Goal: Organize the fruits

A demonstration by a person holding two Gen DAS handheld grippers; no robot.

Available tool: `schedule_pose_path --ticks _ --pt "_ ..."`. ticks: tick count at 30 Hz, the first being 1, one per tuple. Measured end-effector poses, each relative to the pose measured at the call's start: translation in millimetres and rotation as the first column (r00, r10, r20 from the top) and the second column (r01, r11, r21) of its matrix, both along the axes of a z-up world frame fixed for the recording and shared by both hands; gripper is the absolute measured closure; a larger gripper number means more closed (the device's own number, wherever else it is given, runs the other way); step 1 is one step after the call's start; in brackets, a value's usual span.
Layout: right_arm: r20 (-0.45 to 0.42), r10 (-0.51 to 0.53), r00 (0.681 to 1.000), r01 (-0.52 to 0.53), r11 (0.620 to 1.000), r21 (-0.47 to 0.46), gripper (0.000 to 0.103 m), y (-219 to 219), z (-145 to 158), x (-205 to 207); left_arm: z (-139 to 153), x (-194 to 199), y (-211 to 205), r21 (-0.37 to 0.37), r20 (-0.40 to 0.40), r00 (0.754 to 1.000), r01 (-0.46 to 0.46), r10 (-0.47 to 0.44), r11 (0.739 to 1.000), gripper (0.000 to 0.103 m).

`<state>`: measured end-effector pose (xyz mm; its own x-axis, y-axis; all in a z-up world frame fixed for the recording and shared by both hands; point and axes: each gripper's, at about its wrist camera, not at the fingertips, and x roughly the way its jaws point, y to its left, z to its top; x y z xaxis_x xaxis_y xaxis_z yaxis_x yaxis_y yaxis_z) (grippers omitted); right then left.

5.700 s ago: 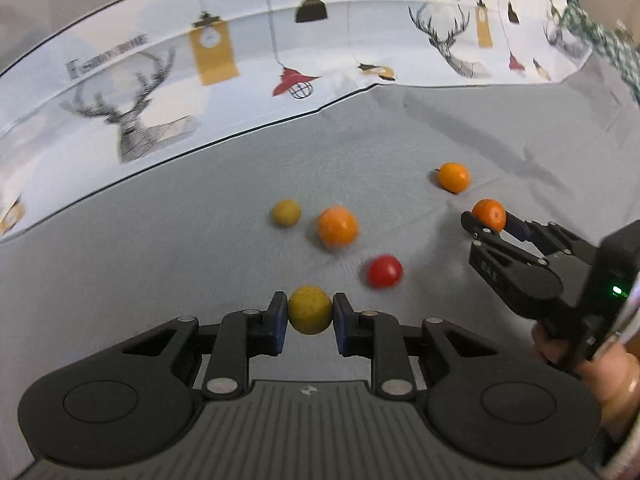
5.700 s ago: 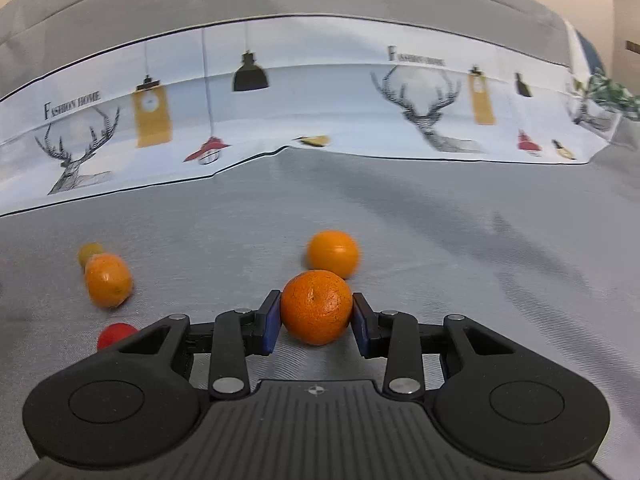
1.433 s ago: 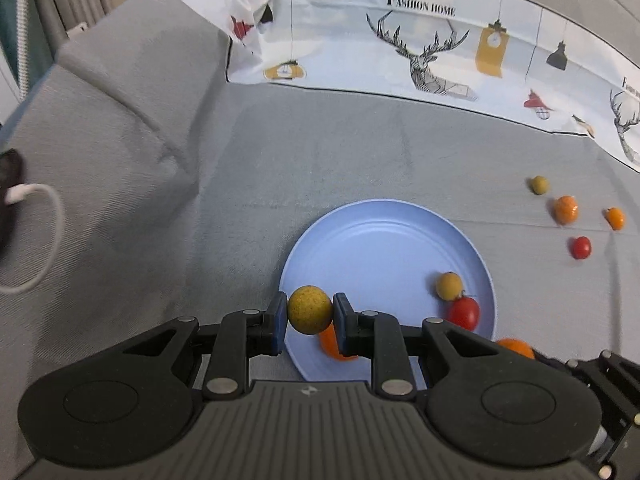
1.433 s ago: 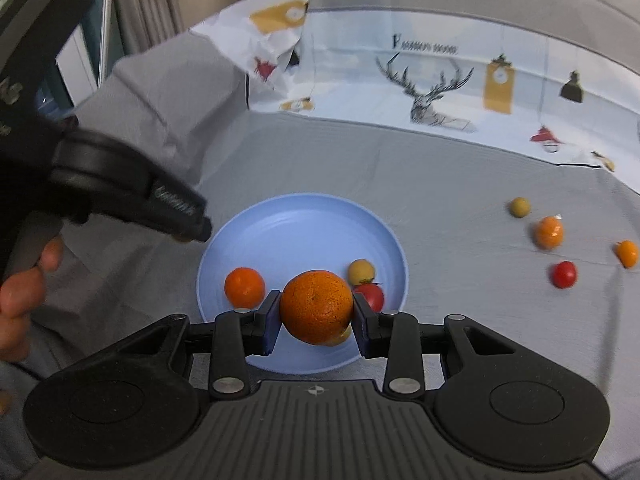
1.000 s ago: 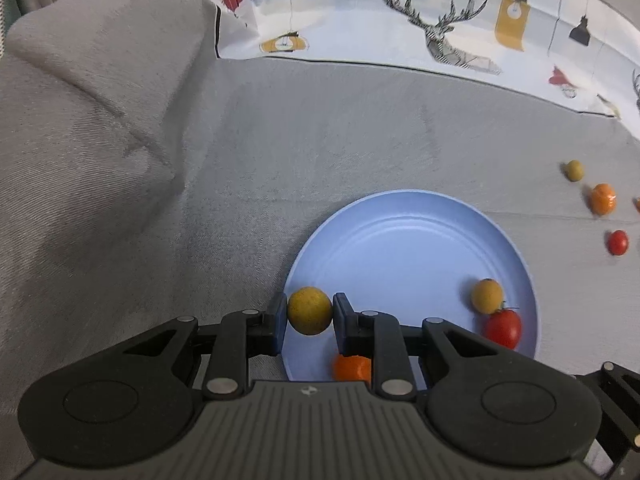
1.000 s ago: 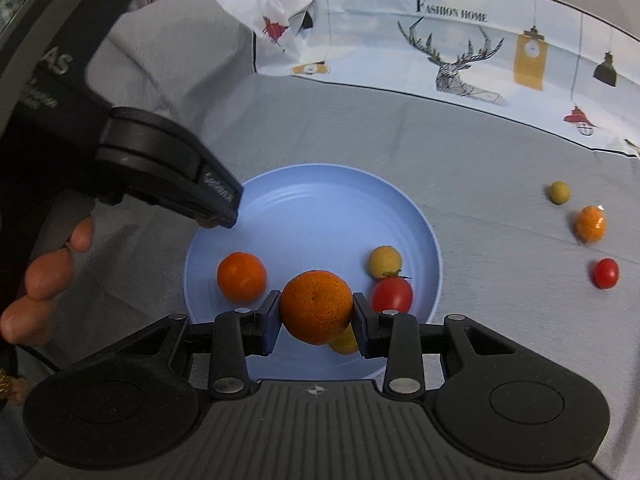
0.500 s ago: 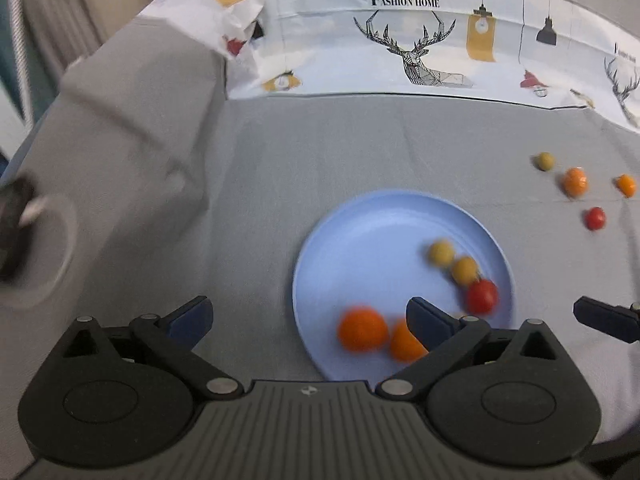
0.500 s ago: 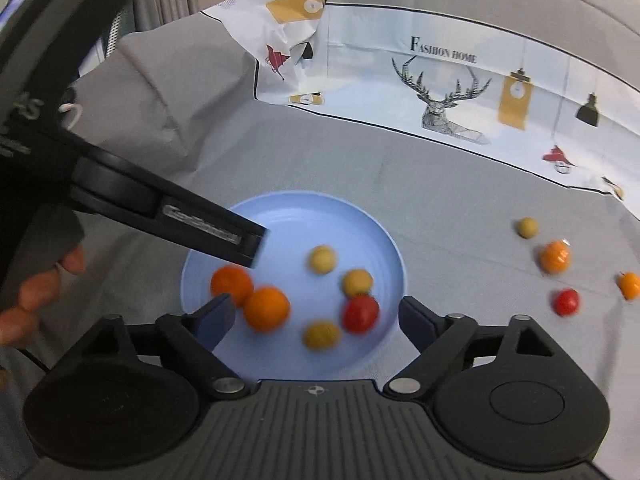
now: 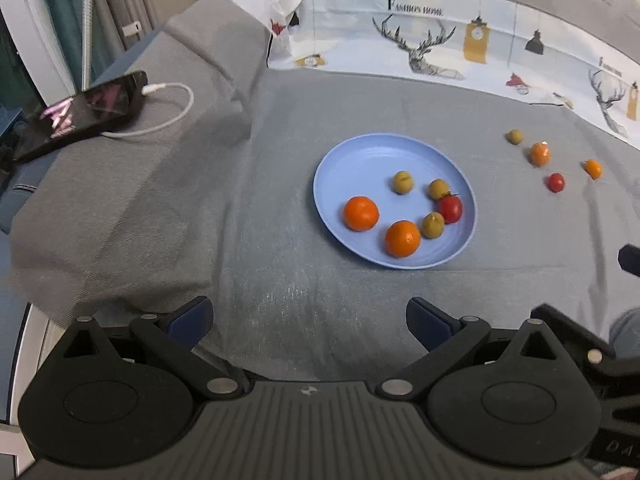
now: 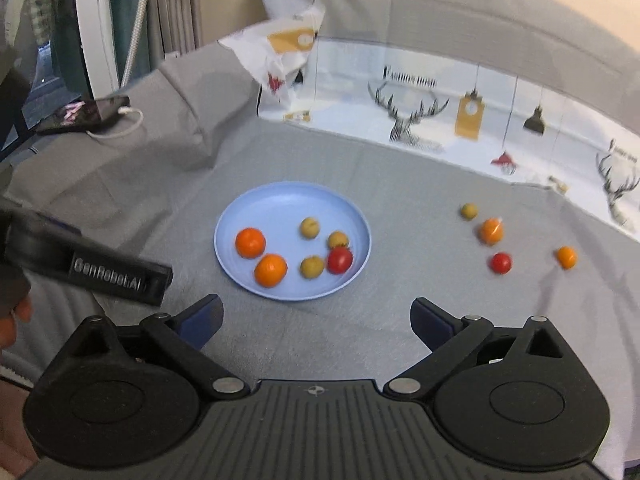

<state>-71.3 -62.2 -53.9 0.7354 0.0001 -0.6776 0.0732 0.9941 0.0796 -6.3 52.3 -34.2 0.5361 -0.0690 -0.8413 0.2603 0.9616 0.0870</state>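
Observation:
A blue plate lies on the grey cloth and holds two oranges, three yellow-green fruits and a red tomato. Loose on the cloth to the right lie a yellow-green fruit, two small oranges and a tomato. My left gripper is open and empty, held back from the plate's near edge. My right gripper is open and empty, also short of the plate. The left gripper's side shows at the left of the right wrist view.
A phone with a white cable lies on the raised grey cloth at the far left. A printed deer-pattern sheet runs along the back. The cloth drops off at the near left edge.
Both grippers let go of their fruit over the plate, opened wide, and have pulled back and up. The orange and the yellow-green fruit now lie in the plate.

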Motion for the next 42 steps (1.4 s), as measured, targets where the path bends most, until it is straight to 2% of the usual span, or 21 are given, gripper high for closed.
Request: schedule_pose_path --ticks 9,18,42 --pt "0.096 -0.016 0.995 0.02 0.999 -0.046 0.001 7.4 23.4 -30.3 25.4 -31.8 7.8 -0.035 0.072 0.997 0.007 -0.004 0.999 0.0" --pt "0.141 -0.011 0.99 0.02 0.998 -0.059 0.001 12.9 32.2 -47.2 35.7 -45.3 11.0 -0.046 0.09 0.996 0.003 0.001 0.999 0.0" --pt "0.157 -0.027 0.987 0.035 0.998 -0.055 0.001 13.1 34.8 -55.9 38.8 -48.8 13.1 -0.051 0.102 0.995 0.014 -0.009 0.999 0.0"
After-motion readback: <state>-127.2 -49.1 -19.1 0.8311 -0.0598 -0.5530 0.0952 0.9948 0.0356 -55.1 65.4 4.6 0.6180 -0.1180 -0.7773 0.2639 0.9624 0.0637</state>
